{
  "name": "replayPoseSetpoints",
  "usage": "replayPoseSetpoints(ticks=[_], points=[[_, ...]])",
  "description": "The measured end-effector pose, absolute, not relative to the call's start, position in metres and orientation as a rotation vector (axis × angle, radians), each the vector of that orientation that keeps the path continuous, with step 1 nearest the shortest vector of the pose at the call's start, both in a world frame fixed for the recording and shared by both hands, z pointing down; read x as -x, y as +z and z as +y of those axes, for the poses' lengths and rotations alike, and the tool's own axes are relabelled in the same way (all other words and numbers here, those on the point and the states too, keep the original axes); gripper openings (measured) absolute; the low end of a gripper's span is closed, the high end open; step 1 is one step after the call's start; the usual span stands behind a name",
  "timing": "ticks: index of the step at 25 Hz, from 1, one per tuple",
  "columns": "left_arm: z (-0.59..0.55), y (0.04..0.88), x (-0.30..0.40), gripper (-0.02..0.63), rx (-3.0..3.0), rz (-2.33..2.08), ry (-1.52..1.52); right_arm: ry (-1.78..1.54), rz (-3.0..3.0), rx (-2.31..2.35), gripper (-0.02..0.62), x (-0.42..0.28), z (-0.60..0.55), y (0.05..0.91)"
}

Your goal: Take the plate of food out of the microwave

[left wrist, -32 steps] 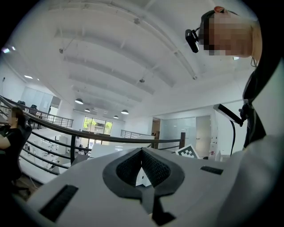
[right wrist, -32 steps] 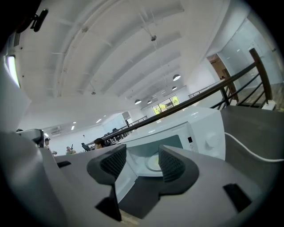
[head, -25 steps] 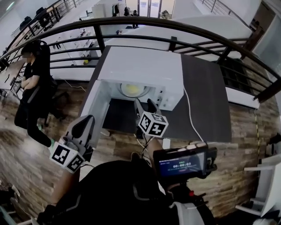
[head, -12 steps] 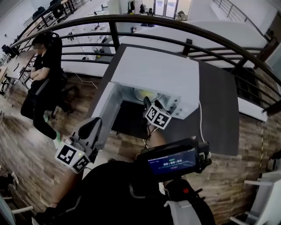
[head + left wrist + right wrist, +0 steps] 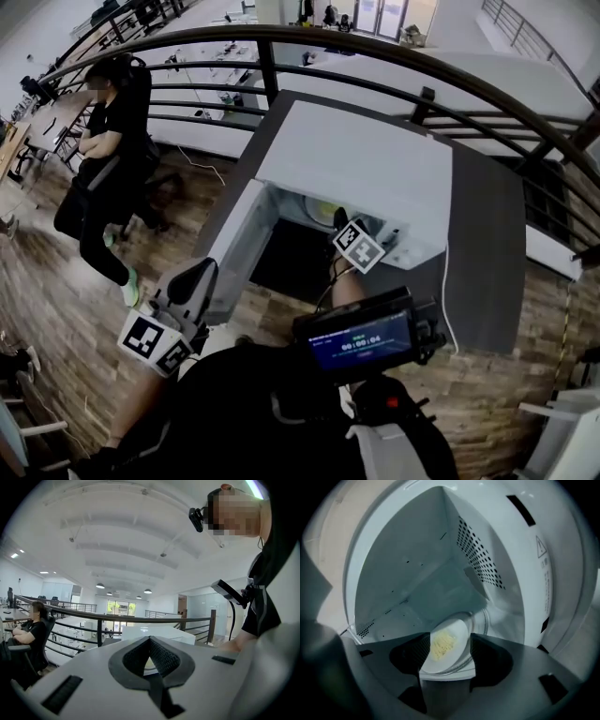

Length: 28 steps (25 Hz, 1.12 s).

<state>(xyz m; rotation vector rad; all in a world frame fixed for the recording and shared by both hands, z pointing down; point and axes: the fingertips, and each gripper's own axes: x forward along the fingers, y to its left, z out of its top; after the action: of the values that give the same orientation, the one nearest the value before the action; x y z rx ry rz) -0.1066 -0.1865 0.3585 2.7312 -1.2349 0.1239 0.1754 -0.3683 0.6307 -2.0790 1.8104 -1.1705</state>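
After pushing up to the microwave (image 5: 367, 173) mouth from further back, frames the plate of food (image 5: 446, 645) inside at 12 o'clock between the right gripper's (image 5: 449, 641) wide jaws, not yet touching it. Holds the left gripper (image 5: 150, 638) pinched shut and empty at 7 o'clock, leaving only the grab and lift.

An open-plan office, seen from a mezzanine: a railing (image 5: 268, 66) edges the wood floor (image 5: 56, 281), a person (image 5: 108, 141) sits at a desk (image 5: 42, 122), more desks (image 5: 202, 70) spread below, and round ceiling lamps (image 5: 99, 586) hang overhead.
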Motion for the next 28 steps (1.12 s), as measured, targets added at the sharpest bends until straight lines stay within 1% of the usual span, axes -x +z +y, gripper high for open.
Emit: replayPoseSetpoints(ticks=[4, 13, 14, 16, 17, 18, 28], points=[[-0.196, 0.362, 0.108, 0.003, -2.725, -1.237, 0.149, -1.172, 1.772, 2.095, 0.252, -0.185, -0.381, 0.636], [-0.213, 0.365, 0.107, 0.003, -2.719, -1.236, 0.188, -1.303, 1.653, 1.980, 0.248, -0.185, -0.400, 0.650], [-0.213, 0.365, 0.106, 0.003, -2.722, -1.236, 0.192, -1.333, 1.626, 1.976, 0.208, -0.186, -0.400, 0.652], [-0.212, 0.365, 0.102, 0.003, -2.733, -1.234, 0.202, -1.378, 1.579, 1.992, 0.086, -0.191, -0.395, 0.659], [-0.211, 0.364, 0.100, 0.003, -2.740, -1.234, 0.206, -1.389, 1.566, 1.997, 0.039, -0.194, -0.393, 0.662], [-0.211, 0.364, 0.098, 0.003, -2.746, -1.233, 0.208, -1.394, 1.558, 1.990, 0.023, -0.195, -0.391, 0.663], [-0.206, 0.366, 0.105, 0.003, -2.743, -1.239, 0.225, -1.396, 1.543, 1.858, 0.014, -0.176, -0.396, 0.660]])
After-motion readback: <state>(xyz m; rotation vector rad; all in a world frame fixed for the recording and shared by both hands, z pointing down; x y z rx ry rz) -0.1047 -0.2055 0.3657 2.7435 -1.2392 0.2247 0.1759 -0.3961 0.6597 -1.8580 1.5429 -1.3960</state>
